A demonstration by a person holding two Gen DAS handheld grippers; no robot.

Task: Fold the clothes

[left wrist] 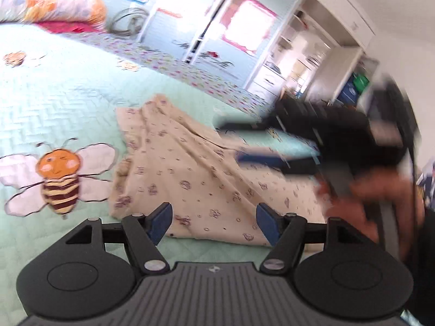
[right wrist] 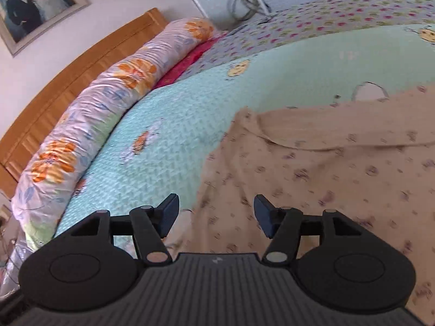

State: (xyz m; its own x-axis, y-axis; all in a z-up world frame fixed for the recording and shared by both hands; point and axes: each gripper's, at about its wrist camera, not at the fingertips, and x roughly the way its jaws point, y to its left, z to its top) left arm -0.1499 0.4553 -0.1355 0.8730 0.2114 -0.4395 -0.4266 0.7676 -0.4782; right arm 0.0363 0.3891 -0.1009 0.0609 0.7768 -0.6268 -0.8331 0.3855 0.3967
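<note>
Beige printed garment (left wrist: 195, 168) lies spread, partly creased, on the green quilted bed (left wrist: 59, 100), flat for folding. Left claw (left wrist: 214, 224) released, empty, poised over its near hem; right claw (right wrist: 216, 217) likewise released above the cloth's edge, likely before a paired pinch.

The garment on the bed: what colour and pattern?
Beige garment with small dark purplish prints; clearest in the left wrist view.
</note>
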